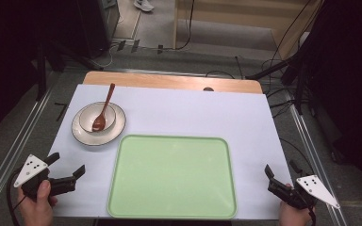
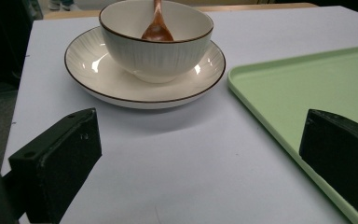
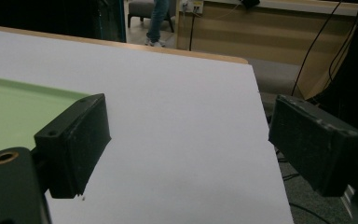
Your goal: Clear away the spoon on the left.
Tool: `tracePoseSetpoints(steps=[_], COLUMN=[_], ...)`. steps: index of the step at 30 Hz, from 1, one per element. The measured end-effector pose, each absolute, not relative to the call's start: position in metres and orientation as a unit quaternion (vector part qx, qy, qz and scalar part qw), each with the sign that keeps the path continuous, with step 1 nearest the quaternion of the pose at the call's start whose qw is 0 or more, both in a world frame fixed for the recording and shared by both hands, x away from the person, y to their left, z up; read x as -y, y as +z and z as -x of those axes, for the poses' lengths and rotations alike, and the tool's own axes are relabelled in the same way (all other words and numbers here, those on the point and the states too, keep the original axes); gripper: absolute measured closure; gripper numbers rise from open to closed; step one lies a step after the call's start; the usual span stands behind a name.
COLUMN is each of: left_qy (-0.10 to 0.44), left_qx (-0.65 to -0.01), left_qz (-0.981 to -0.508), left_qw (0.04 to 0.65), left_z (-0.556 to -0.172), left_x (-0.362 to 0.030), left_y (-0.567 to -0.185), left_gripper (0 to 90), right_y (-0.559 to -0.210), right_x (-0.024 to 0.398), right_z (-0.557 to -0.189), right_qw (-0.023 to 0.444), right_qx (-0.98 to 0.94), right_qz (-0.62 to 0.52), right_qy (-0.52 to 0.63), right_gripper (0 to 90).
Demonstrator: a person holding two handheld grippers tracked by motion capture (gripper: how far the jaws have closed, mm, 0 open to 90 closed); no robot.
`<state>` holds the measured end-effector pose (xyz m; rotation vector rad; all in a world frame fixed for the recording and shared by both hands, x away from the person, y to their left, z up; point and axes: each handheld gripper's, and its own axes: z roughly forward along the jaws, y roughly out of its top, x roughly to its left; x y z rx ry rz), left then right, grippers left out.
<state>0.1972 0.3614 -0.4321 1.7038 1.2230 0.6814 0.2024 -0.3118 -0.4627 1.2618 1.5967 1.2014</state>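
A white bowl (image 1: 97, 117) (image 2: 156, 46) stands on a white plate (image 1: 87, 136) (image 2: 121, 84) at the back left of the white sheet (image 1: 193, 113). A brown wooden spoon (image 1: 104, 106) (image 2: 157, 25) rests in the bowl, handle leaning away. An empty light green tray (image 1: 172, 174) (image 2: 307, 84) (image 3: 18, 107) lies at the front middle. My left gripper (image 1: 68, 164) (image 2: 200, 149) is open at the front left, pointing at the plate, nothing between its jaws. My right gripper (image 1: 280, 168) (image 3: 189, 140) is open at the front right, beside the tray's right edge, over bare sheet.
The sheet covers a wooden table whose far edge (image 1: 169, 81) shows at the back. Metal rails (image 1: 23, 136) run along both sides, with cables (image 1: 283, 101) on the floor to the right. A person's legs (image 3: 157, 21) stand far behind the table.
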Motion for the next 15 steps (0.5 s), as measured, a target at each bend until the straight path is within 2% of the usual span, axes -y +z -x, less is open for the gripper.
tracePoseSetpoints(steps=[15], left_qy=[0.262], left_qx=[-0.494], left_qz=[-0.691], left_qw=[0.459], left_z=[-0.217], left_x=[-0.351], left_y=[-0.411], left_gripper=[0.0], right_y=[-0.462], right_x=[0.305], right_z=[-0.202], right_qw=[0.378], right_qx=[-0.628], right_qz=[-0.488], right_qy=[0.474], right_gripper=[13.2])
